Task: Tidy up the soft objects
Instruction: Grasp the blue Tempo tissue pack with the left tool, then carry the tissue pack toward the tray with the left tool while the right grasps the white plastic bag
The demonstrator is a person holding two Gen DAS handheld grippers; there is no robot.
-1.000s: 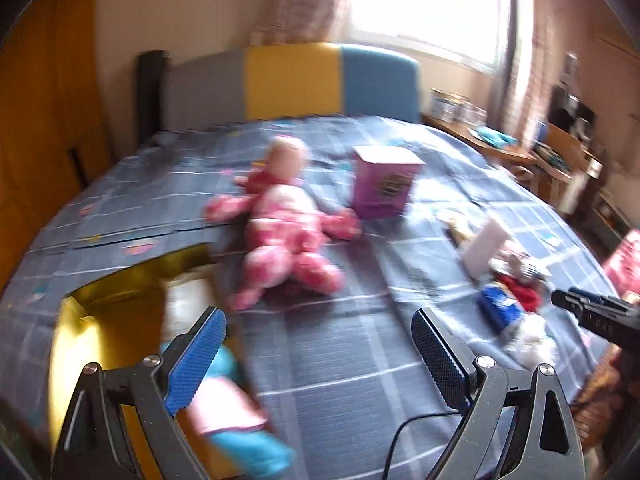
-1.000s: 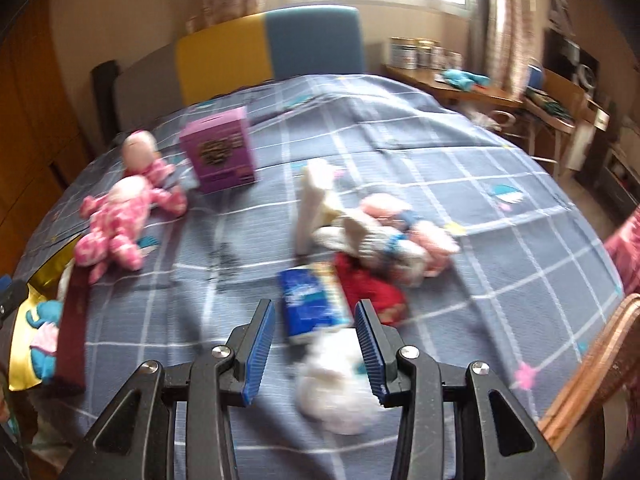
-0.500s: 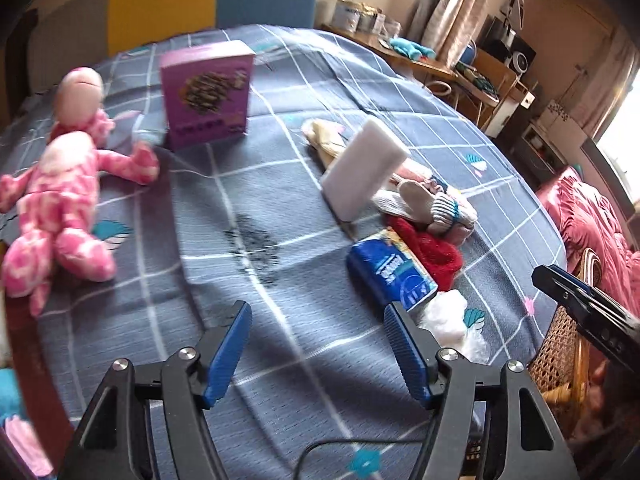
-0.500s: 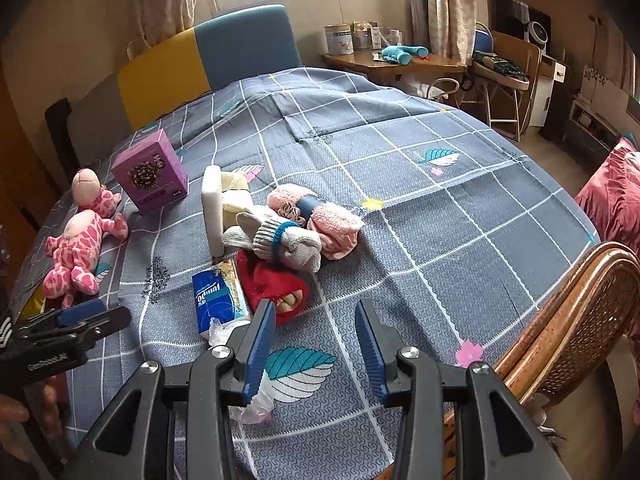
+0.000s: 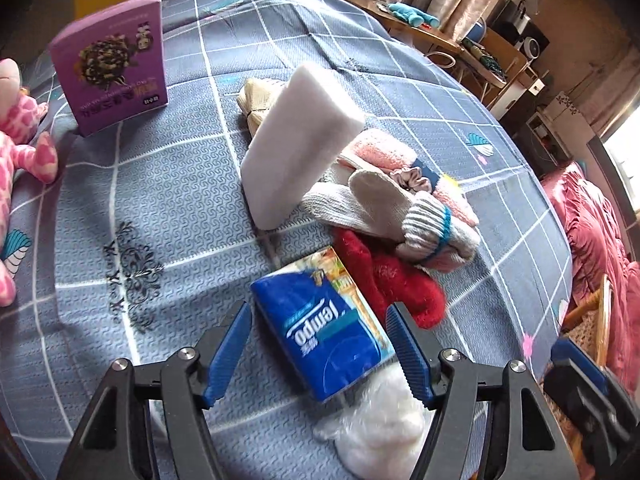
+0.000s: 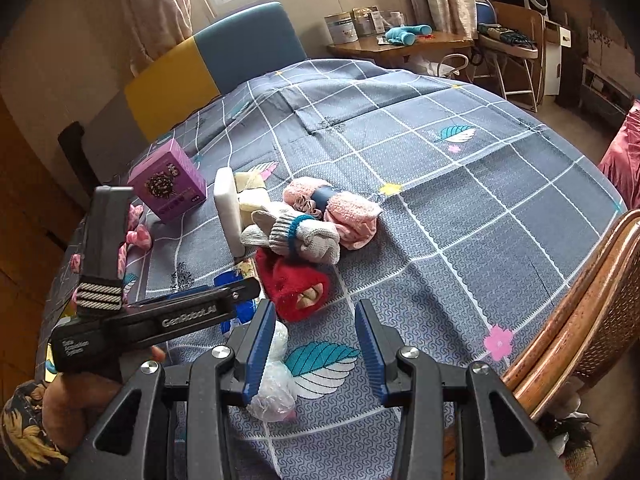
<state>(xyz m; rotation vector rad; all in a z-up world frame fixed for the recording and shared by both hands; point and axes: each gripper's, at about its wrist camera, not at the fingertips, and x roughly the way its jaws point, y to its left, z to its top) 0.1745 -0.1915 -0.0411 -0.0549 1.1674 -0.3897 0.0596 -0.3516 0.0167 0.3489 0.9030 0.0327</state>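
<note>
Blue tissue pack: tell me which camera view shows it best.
The left wrist view: the blue tissue pack lies whole and close between the left hand-held gripper's opening jaws, untouched. In the right wrist view, that gripper's body hides most of the pack, leaving blue slivers.

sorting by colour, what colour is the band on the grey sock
Teal-blue band on the grey sock; left wrist view.

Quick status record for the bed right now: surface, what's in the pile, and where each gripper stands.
surface: checked blue bedspread
pile: white foam block, pink socks, grey socks, red plush item, blue tissue pack, clear plastic bag
apart from pile: purple box, pink plush doll
left gripper: jaws opening, tissue pack between them, pads not pressing on it
right gripper: open, nothing between the fingers
</note>
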